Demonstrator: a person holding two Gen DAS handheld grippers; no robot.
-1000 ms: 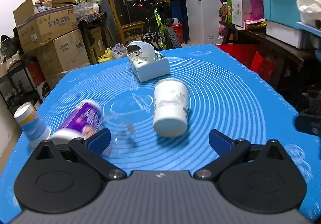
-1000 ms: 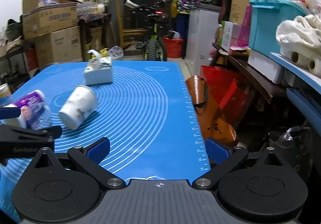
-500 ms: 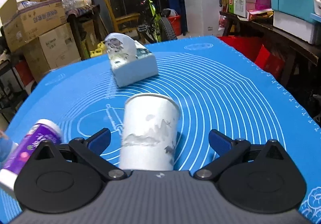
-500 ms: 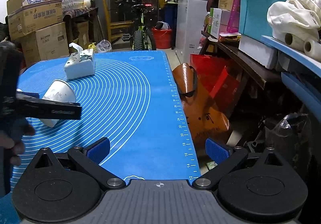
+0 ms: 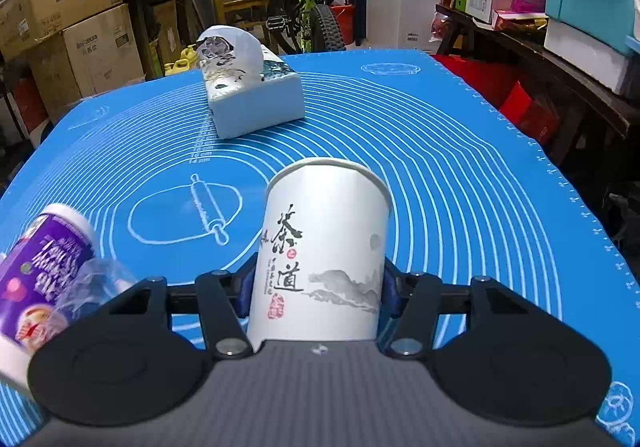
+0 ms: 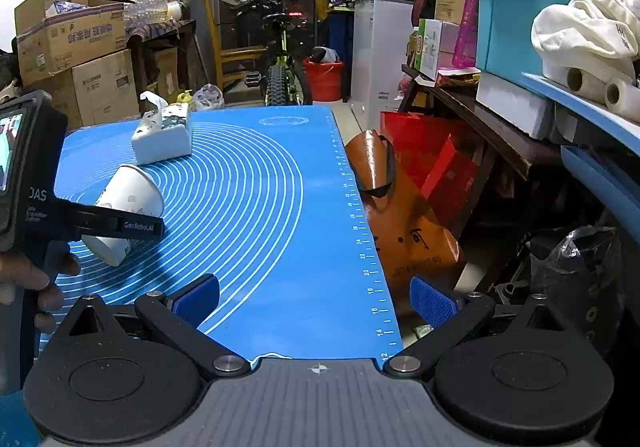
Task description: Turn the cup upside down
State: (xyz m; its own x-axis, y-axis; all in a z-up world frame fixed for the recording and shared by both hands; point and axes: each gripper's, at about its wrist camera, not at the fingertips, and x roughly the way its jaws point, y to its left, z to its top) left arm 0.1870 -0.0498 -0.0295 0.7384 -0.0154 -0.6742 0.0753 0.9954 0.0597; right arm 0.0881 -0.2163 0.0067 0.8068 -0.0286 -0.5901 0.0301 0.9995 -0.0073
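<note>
Left gripper clamped on paper cup, blue pads pressed to both sides near its base. Cup lying tilted toward the mat's left edge, mouth pointing away, base low at the mat in the right wrist view. Right gripper idle over the near right edge, jaws wide, nothing between. Step in hand: grasp made, flip not yet done. Next, probably: lift, rotate wrist, set rim down. Purple bottle just left. Tissue box farther on blue mat. Beyond: cardboard boxes, bicycle.
</note>
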